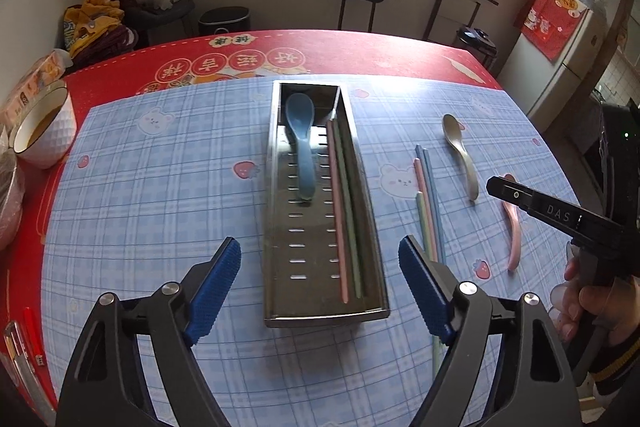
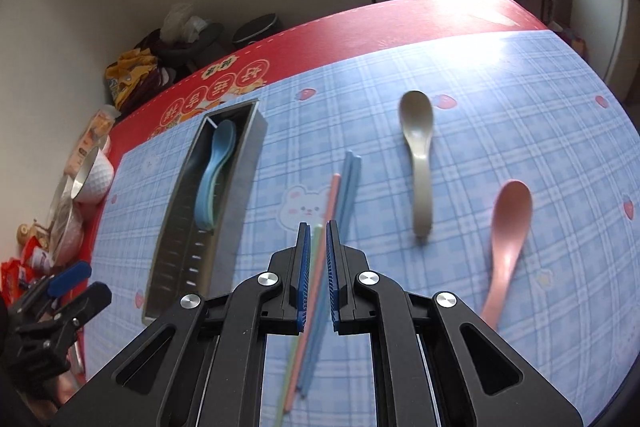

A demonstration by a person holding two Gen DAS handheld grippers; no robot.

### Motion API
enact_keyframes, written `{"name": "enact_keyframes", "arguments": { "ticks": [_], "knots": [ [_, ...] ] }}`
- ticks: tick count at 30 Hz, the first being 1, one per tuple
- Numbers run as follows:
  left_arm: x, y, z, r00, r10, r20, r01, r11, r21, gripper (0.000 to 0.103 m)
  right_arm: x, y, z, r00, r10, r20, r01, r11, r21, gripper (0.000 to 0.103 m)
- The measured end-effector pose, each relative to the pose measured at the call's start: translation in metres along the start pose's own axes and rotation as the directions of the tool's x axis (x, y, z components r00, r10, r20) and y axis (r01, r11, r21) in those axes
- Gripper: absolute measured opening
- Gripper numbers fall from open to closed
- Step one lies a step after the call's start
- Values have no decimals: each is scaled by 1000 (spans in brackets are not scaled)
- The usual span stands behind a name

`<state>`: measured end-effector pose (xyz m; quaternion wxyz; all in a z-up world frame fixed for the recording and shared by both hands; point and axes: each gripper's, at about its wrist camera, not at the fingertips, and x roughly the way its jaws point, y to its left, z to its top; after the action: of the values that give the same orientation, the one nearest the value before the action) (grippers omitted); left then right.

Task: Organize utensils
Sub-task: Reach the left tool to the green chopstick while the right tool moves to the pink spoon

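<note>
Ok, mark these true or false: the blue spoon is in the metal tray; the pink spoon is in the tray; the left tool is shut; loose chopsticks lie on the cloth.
1. The blue spoon lies in the metal tray. True.
2. The pink spoon is in the tray. False: it lies on the checked cloth.
3. The left tool is shut. False: its jaws stand apart, empty.
4. Loose chopsticks lie on the cloth. True.

two wrist fisheyes, angled steeply down at the desk (image 1: 160, 187)

left view looks close over the metal tray (image 1: 324, 315); right view sits beside it, above the chopsticks (image 2: 348, 183); both share tray and spoons
</note>
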<state>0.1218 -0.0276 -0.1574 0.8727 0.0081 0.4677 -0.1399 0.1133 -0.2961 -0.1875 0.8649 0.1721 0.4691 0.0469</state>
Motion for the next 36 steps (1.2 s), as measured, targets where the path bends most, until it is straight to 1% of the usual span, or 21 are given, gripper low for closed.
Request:
{"name": "enact_keyframes", "arguments": {
  "ticks": [1,2,3,4,5,6,7,8,10,13,18,24,26,36],
  "knots": [
    [3,-9,0,1000,-15,-9,16,1000,17,71,-2,-9,-5,1000,-8,-1,8,1000,17,9],
    [6,-18,0,999,-30,-17,30,999,34,69,-4,-18,-9,1000,-12,-4,12,999,34,9],
    [9,-27,-1,999,-43,-23,45,998,53,63,-7,-26,-14,1000,-16,-4,16,999,49,9],
    [13,-35,-1,998,-54,-31,56,996,71,55,-9,-34,-18,1000,-20,-4,20,998,61,9],
    [17,-43,-1,997,-64,-44,67,994,84,51,-11,-40,-22,1000,-23,-4,23,997,69,9],
    [23,-49,-1,995,-75,-63,80,993,92,44,-14,-46,-25,1000,-23,-3,23,997,76,9],
    [30,-55,-1,993,-82,-81,90,992,93,37,-16,-51,-28,1000,-23,-2,23,996,81,9],
    [37,-60,-1,991,-86,-100,96,991,92,34,-18,-56,-30,1000,-22,1,22,996,85,9],
    [51,-67,-1,985,-100,-137,112,990,85,21,-22,-63,-34,1000,-24,8,23,996,85,9],
    [71,-79,-4,976,-112,-186,126,990,65,14,-27,-80,-38,999,-27,19,25,995,98,9],
    [96,-98,-6,967,-87,-241,108,992,73,11,-34,-108,-45,999,-19,29,14,989,144,9],
    [116,-104,-9,959,-35,-281,62,994,88,7,-38,-125,-47,999,-18,43,11,986,164,9],
    [119,-104,-10,957,-21,-290,50,994,95,7,-39,-126,-45,999,-17,50,8,985,173,9],
    [119,-109,-12,954,-5,-299,42,992,117,7,-40,-135,-43,998,-4,55,-7,980,198,9]
  ]
}}
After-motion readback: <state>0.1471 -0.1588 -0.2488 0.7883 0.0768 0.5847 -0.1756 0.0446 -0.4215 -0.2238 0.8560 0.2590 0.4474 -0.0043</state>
